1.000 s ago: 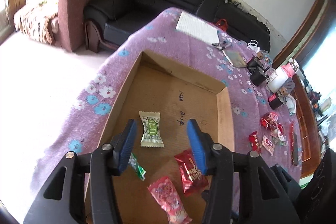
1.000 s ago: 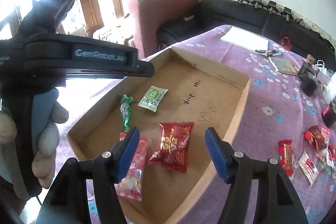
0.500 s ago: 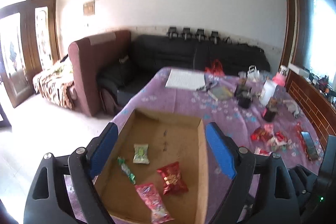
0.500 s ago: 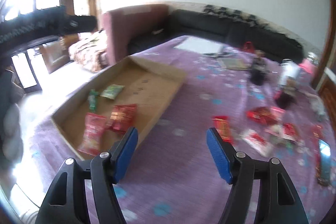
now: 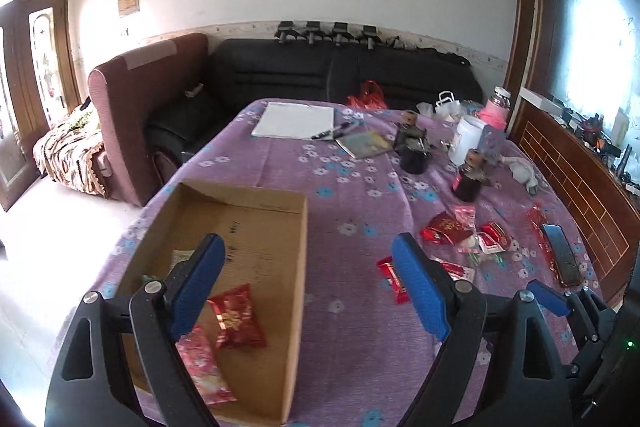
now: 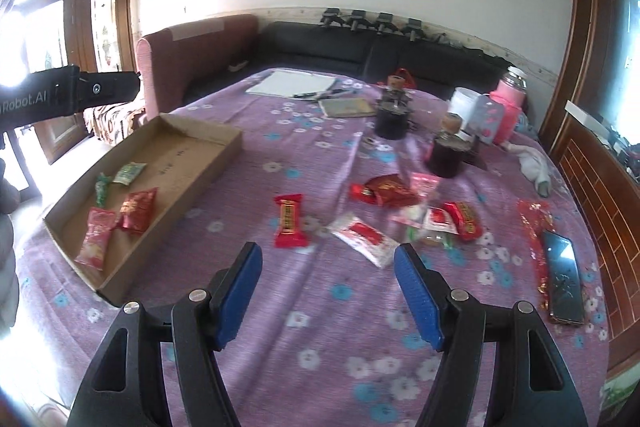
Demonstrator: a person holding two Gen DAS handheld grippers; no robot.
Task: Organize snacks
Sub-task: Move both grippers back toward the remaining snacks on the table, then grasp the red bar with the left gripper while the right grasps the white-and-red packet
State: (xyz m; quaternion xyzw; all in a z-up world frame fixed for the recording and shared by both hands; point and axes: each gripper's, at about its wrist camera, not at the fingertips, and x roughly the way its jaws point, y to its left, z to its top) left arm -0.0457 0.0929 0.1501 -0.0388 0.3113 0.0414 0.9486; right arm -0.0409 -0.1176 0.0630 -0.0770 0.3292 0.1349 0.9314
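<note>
Your left hand-held gripper (image 5: 308, 283) is released, its blue pads spread wide and holding nothing, hovering above the near right wall of the cardboard box (image 5: 298, 247). Your right hand-held gripper (image 6: 328, 285) is likewise released and empty, poised over bare purple cloth of the counter (image 6: 320, 327), on the near side of the loose snacks.

Inside the box, at its near end, you have four snacks: a red foil packet (image 6: 137, 207), a pink packet (image 6: 96, 239) just beside it on the near side, a green twisted candy (image 6: 102, 187) and a pale green packet (image 6: 130, 173) a little farther in. The far half of the box floor is bare cardboard with dark handwriting.

Out on the counter, right of the box, a red bar (image 6: 289, 221) lies nearest your right gripper, with a white-and-red packet (image 6: 366, 237) just to its right. Farther off sits a cluster of red and pink packets (image 6: 388, 189), and another red packet (image 6: 464, 221) beside it. A long red wrapper (image 6: 534, 239) lies at the far right, touching a phone (image 6: 564, 277).

Beyond the snacks stand two dark jars (image 6: 448, 155), a white container (image 6: 466, 107) and a pink bottle (image 6: 510, 107).
</note>
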